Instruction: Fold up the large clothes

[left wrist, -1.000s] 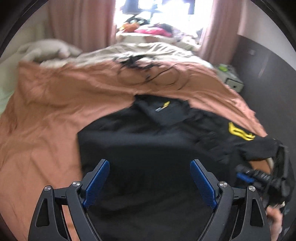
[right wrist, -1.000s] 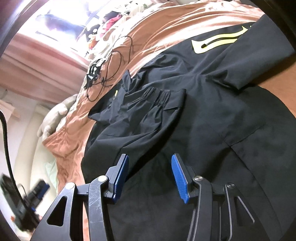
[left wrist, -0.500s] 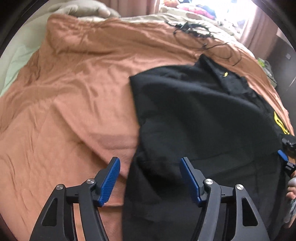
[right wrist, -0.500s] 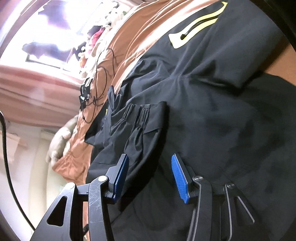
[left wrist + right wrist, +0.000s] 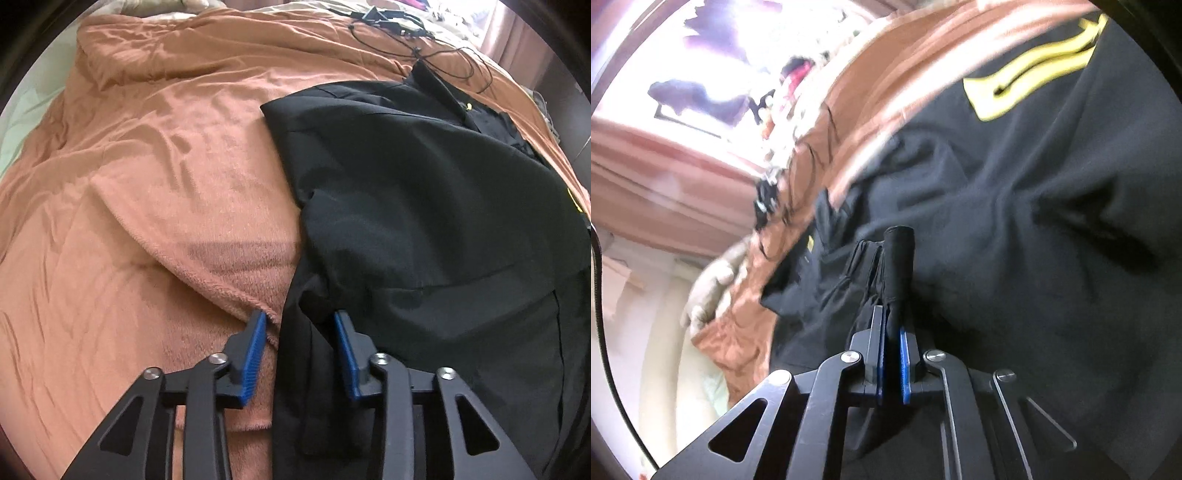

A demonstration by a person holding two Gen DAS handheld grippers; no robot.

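Note:
A large black jacket [image 5: 424, 192] lies spread on a bed, its left edge running down toward the camera. My left gripper [image 5: 300, 325] points steeply down over that edge. Its jaws are closing with a strip of black cloth between the blue pads [image 5: 255, 350], and a gap still shows on the left side. In the right wrist view the same jacket [image 5: 1052, 221] shows a yellow mark [image 5: 1034, 85] near the top right. My right gripper [image 5: 891, 321] is shut on a bunched fold of the black cloth, which sticks up past its fingertips.
An orange-brown blanket [image 5: 147, 184] covers the bed to the left of the jacket, with a raised fold near my left fingers. Black cables [image 5: 406, 33] lie at the far end. Pink curtains [image 5: 646, 184] and a bright window stand beyond the bed.
My left gripper has dropped to the jacket's left edge and its jaws have narrowed around the cloth. The right jaws have gone from open to shut on a fold of the jacket.

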